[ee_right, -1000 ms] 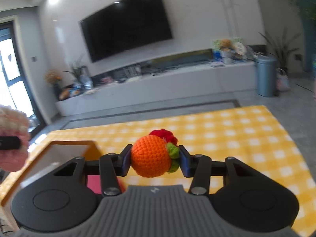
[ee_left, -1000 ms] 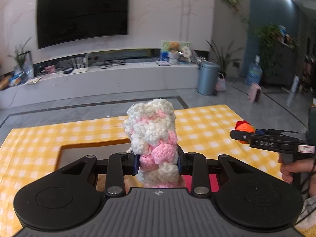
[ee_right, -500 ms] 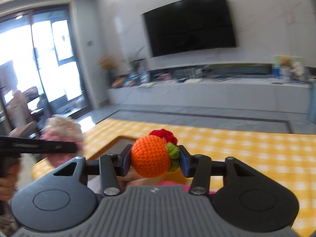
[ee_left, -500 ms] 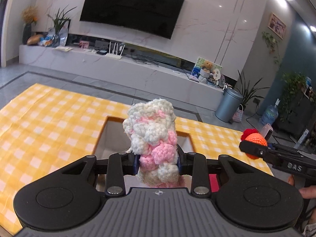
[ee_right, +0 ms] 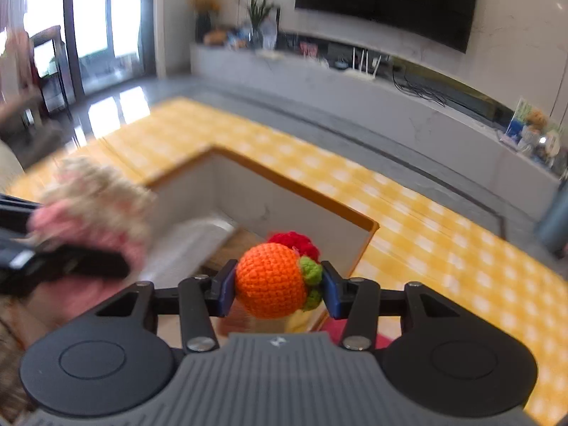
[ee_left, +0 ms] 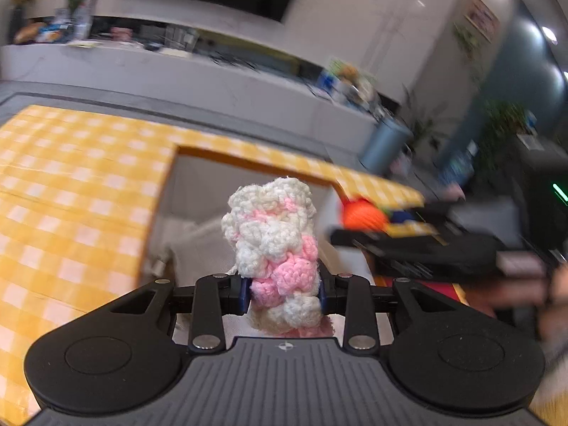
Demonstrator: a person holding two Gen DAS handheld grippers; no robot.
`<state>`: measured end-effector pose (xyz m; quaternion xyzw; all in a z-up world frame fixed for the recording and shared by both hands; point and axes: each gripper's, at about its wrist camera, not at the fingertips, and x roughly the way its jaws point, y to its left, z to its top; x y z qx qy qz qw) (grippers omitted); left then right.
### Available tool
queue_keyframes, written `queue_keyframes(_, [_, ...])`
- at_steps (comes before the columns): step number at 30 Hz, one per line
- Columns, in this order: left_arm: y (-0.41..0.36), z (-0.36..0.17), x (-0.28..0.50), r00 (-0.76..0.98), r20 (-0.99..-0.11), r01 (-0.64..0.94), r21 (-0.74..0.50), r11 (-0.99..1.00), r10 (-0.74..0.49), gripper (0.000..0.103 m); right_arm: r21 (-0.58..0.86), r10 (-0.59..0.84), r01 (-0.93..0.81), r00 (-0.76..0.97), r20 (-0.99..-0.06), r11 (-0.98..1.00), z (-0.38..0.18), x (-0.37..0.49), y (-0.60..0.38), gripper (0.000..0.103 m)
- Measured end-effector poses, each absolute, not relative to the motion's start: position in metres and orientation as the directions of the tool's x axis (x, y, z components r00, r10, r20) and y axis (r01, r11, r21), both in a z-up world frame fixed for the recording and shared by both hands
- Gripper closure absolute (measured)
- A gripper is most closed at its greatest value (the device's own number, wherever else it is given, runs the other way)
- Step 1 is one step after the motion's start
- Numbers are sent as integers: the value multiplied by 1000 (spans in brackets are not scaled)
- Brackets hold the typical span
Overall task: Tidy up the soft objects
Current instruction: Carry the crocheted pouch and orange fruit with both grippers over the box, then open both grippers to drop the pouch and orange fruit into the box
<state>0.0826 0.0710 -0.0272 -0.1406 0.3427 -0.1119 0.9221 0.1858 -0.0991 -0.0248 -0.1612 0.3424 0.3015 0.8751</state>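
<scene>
- We hold the pink-and-white crochet piece (ee_left: 275, 248) clamped between the blue pads of our left gripper (ee_left: 284, 293); it stands upright above the fingers, its lower end tucked under them.
- Our left gripper hangs tilted downward over the open box (ee_left: 198, 191), a pale-walled bin sunk into the yellow checked cloth (ee_left: 71, 184).
- We grip the orange crochet ball (ee_right: 271, 280) in our right gripper (ee_right: 278, 293), pads pressed on both its sides; a green crochet bit (ee_right: 310, 271) sits at its right edge and a red crochet tuft (ee_right: 294, 243) just behind.
- Our right gripper also points down toward the same box (ee_right: 284, 209), above its near right part.
- From the left wrist view, the right gripper (ee_left: 358, 229) reaches in from the right, level across the frame, with the orange ball (ee_left: 362, 214) at its tip near the box's far right corner; a hand (ee_left: 557, 294) shows blurred at the right edge.
- From the right wrist view, the left gripper (ee_right: 117, 266) enters from the left, blurred, with the pink-and-white piece (ee_right: 92, 209) over the box's left side.
- The two soft items are near each other but apart.
</scene>
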Motion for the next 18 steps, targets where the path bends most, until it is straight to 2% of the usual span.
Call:
queue_keyframes(4, [53, -35, 79, 708, -621, 169, -311, 935, -335, 65, -313, 246, -656, 615, -750, 687, -38, 191, -77, 55])
queue_keyframes(8, [38, -41, 80, 694, -640, 191, -278, 942, -329, 65, -353, 214, -678, 603, -769, 645, -39, 198, -74, 55])
queue_keyframes(14, [24, -46, 79, 701, -668, 165, -188, 968, -249, 63, -363, 187, -668, 603, -776, 649, -41, 215, -70, 55])
queue_keyframes(16, [21, -47, 78, 705, -673, 152, -165, 975, -224, 54, -388, 166, -665, 611, -774, 638, -44, 220, -67, 54])
queue_keyframes(18, [18, -45, 75, 724, -665, 126, -134, 983, -183, 36, -390, 159, -660, 612, -775, 642, -44, 221, -66, 52])
